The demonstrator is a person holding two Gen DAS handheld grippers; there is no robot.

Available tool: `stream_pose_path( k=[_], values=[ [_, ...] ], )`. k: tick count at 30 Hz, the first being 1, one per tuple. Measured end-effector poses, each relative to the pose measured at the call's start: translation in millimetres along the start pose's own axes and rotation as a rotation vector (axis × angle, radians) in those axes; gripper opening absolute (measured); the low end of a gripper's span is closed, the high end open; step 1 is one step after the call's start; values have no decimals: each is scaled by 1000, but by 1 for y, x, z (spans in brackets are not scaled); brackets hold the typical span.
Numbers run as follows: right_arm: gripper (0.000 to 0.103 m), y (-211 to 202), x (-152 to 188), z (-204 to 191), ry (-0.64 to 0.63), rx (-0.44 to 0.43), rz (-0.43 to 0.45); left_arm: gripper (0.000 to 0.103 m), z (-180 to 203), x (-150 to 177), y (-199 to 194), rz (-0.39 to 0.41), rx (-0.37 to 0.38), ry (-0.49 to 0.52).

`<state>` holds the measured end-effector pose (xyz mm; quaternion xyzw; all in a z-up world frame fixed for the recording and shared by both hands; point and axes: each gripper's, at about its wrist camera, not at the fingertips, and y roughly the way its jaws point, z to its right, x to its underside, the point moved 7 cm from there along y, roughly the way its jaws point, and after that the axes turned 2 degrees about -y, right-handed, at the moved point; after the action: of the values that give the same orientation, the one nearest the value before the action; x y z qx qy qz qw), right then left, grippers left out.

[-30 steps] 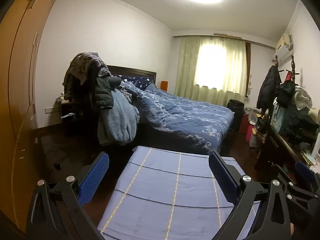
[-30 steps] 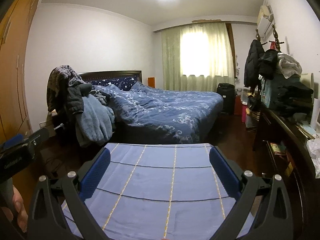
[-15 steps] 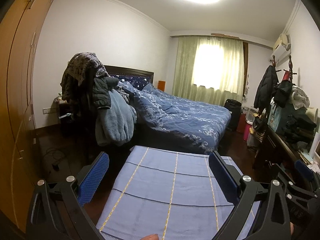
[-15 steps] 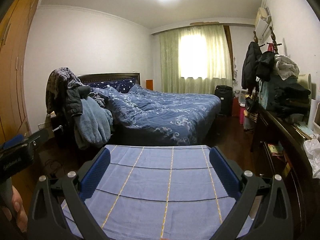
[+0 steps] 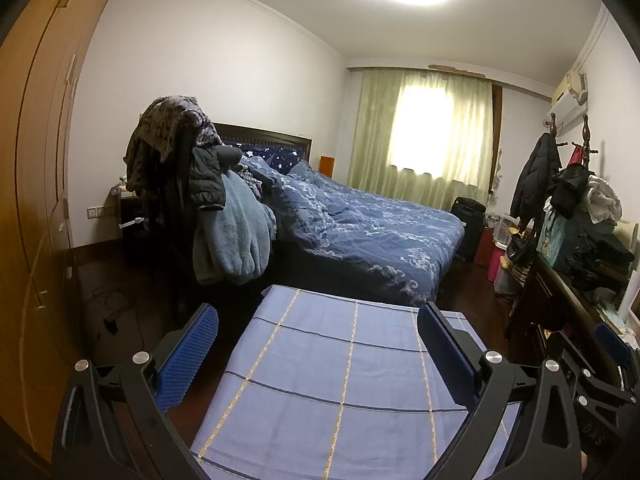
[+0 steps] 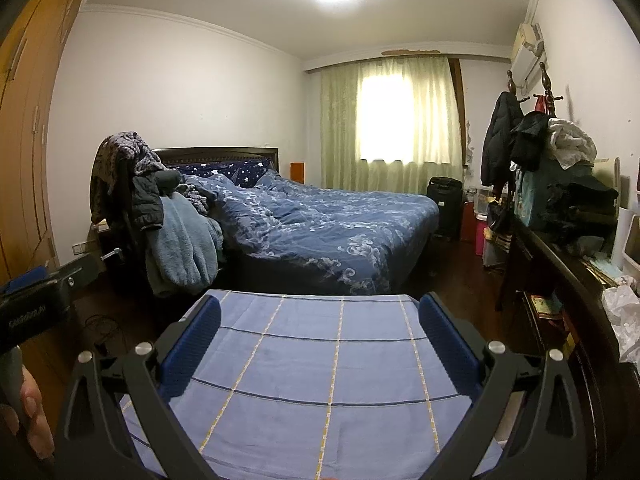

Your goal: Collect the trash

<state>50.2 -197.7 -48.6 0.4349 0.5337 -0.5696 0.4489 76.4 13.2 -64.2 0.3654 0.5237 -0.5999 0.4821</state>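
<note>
2 grippers, fingers apart, empty.

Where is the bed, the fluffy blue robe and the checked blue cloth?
bed [image 6: 320,224]: right wrist view, on the blue quilt.
fluffy blue robe [image 6: 180,248]: right wrist view, on its hanging front.
checked blue cloth [image 5: 340,380]: left wrist view, its middle.

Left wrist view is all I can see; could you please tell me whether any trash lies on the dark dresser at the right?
Observer: Yes, what looks like crumpled white plastic lies on the dresser top, at its near end.
Operator: Thank you; is the right gripper free to take it?
Observer: The right gripper is open and empty, above the blue checked cloth.
</note>
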Motion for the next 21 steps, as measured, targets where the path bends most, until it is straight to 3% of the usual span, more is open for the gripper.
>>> stream_pose_path(
  k=[21],
  values=[
    [100, -4, 3, 2, -1, 8, 4, 99, 6, 5, -4, -9, 28, -1]
  ],
)
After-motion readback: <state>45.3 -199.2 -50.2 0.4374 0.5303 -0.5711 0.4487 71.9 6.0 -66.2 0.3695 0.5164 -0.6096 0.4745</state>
